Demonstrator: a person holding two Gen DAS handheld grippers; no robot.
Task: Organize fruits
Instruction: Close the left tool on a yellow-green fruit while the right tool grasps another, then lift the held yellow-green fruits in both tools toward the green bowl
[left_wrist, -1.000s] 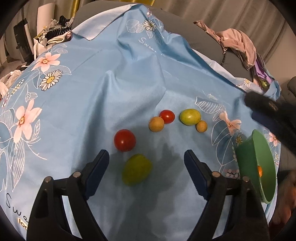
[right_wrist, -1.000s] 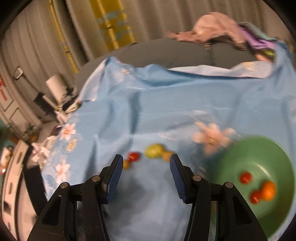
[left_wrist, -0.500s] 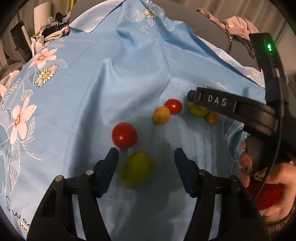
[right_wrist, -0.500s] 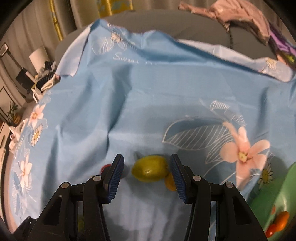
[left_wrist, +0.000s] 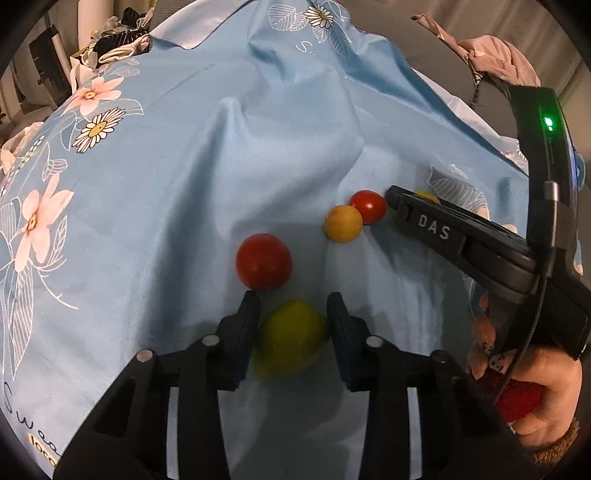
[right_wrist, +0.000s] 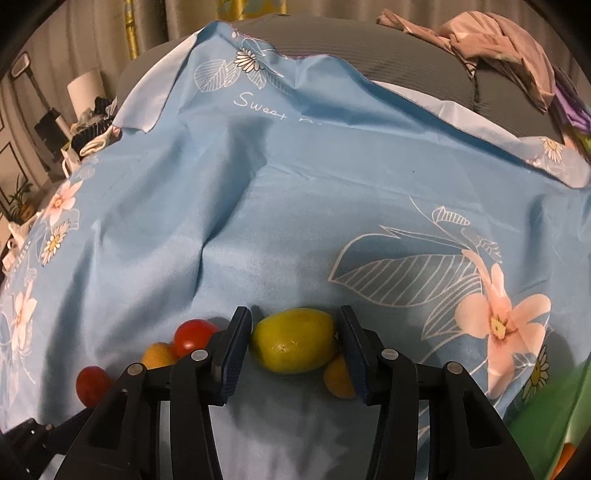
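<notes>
Two grippers work low over a blue flowered cloth (right_wrist: 295, 192) spread across a grey cushion (right_wrist: 369, 55).

The left gripper (left_wrist: 291, 325) straddles a yellow fruit (left_wrist: 291, 339) lying on the cloth; its jaws are closing, both pads at the fruit's sides, the left one seeming to touch, though a firm grip cannot be told. Just beyond the left pad sits a big tomato (left_wrist: 263, 261), nearly touching the fingertip, so that side is tight. Farther off, an orange fruit (left_wrist: 343, 223) and a small tomato (left_wrist: 368, 206) lie touching each other.

The right gripper (right_wrist: 293, 343), held by a hand (left_wrist: 532, 365), reaches in from the right and crowds that pair. Its jaws are closing round a second yellow fruit (right_wrist: 295, 341), which fills most of the gap; the right pad looks to be on it, the left pad a sliver off. A small orange fruit (right_wrist: 338, 376) is tucked behind the right finger, touching the yellow one.

Beyond both grippers the cloth runs bare and rumpled up to its folded far edge. A green bowl (right_wrist: 546, 424) shows at the lower right corner, near the cloth's edge. Pink clothing (right_wrist: 498, 48) is heaped on the cushion, well apart
</notes>
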